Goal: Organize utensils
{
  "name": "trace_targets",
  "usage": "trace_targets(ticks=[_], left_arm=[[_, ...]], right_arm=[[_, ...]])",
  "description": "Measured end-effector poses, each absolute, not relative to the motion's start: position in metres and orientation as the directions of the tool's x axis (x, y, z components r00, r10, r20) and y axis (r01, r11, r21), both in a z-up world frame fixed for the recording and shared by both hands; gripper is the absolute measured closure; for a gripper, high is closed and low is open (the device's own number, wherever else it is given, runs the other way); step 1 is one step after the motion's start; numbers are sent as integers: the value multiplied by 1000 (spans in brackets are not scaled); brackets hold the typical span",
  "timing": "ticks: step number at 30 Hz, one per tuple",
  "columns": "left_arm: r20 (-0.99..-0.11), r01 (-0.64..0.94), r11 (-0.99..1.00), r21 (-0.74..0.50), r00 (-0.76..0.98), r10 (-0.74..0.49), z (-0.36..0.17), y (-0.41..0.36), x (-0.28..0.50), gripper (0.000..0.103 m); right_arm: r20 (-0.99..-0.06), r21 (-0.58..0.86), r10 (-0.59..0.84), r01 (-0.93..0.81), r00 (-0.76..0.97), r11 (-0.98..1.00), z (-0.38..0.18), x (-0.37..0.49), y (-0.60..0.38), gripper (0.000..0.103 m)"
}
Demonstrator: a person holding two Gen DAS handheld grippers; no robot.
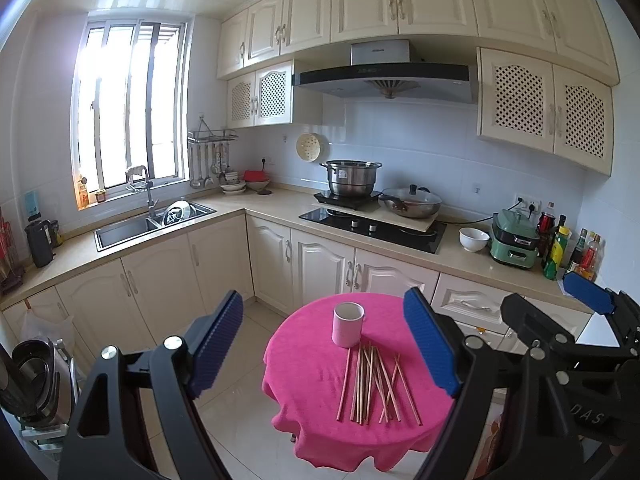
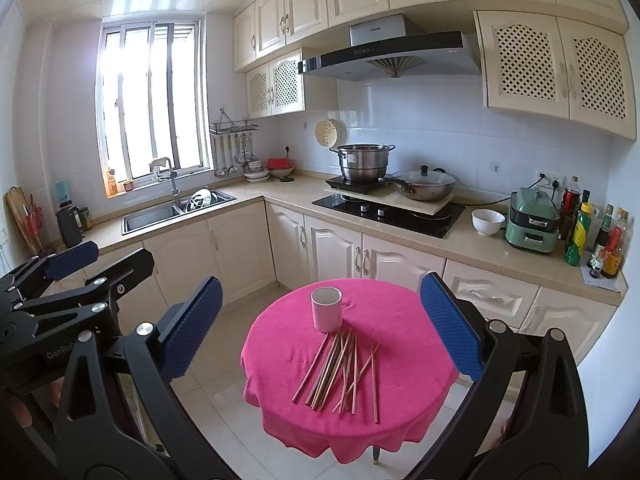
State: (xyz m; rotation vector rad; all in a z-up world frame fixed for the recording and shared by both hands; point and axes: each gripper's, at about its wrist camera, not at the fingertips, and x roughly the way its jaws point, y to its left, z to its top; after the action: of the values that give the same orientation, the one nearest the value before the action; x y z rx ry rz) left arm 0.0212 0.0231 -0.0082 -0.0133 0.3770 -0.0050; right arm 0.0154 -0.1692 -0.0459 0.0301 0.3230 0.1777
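Right gripper (image 2: 320, 328) jaws wide apart, above round pink-cloth table (image 2: 400, 412). Pink cup (image 2: 326, 309) upright at table's far side; chopsticks (image 2: 340, 372) scattered just in front of cup. Left gripper (image 2: 86, 260) left of table.

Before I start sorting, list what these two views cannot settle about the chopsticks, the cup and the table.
- Chopsticks: exact count unclear in both views; they overlap and cross in the pile.
- Pink cup: its bottom inside is hidden by its own wall, so contents are uncertain.
- Table: the pink cloth covers the top and most of the legs.
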Motion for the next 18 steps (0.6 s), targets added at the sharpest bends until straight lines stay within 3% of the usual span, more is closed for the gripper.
trace_targets(ticks=[18], left_arm=[[-358, -6, 1000, -2, 934, 4, -13, 50, 25, 22]], right_arm=[[-311, 47, 175, -168, 934, 985, -48, 21, -144, 6]])
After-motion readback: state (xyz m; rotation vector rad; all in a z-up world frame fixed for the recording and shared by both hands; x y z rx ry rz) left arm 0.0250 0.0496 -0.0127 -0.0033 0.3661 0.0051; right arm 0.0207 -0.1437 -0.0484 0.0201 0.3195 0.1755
